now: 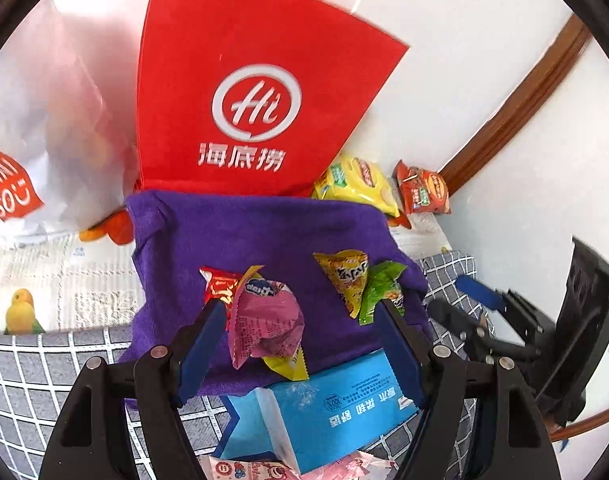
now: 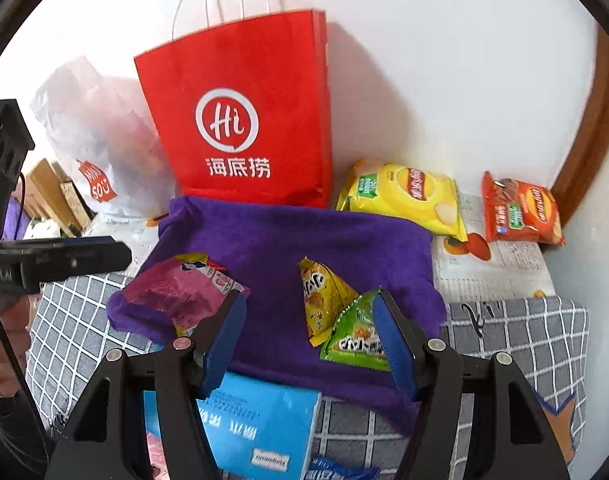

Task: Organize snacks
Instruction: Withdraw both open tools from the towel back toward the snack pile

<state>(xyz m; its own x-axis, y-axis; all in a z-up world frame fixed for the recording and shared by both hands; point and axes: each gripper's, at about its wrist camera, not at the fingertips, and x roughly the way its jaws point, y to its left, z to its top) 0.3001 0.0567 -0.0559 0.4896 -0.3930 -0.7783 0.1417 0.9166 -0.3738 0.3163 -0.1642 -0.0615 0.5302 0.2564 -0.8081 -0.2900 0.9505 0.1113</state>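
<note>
A purple cloth (image 1: 264,236) (image 2: 296,240) lies on the table with small snack packets on it. In the left wrist view, a pink packet (image 1: 264,320) lies between my open fingers, with a red one (image 1: 218,288) and a yellow one (image 1: 288,366) beside it. My left gripper (image 1: 300,320) is open and holds nothing. A yellow triangular packet (image 1: 344,276) (image 2: 320,300) and a green one (image 1: 380,292) (image 2: 356,336) lie to the right. My right gripper (image 2: 308,320) is open above them, its right finger beside the green packet.
A red paper bag (image 2: 244,120) stands behind the cloth, a white plastic bag (image 2: 100,140) to its left. A yellow chip bag (image 2: 408,196) and a red chip bag (image 2: 520,212) lie against the wall at right. A blue tissue pack (image 1: 332,408) (image 2: 256,428) lies near the front.
</note>
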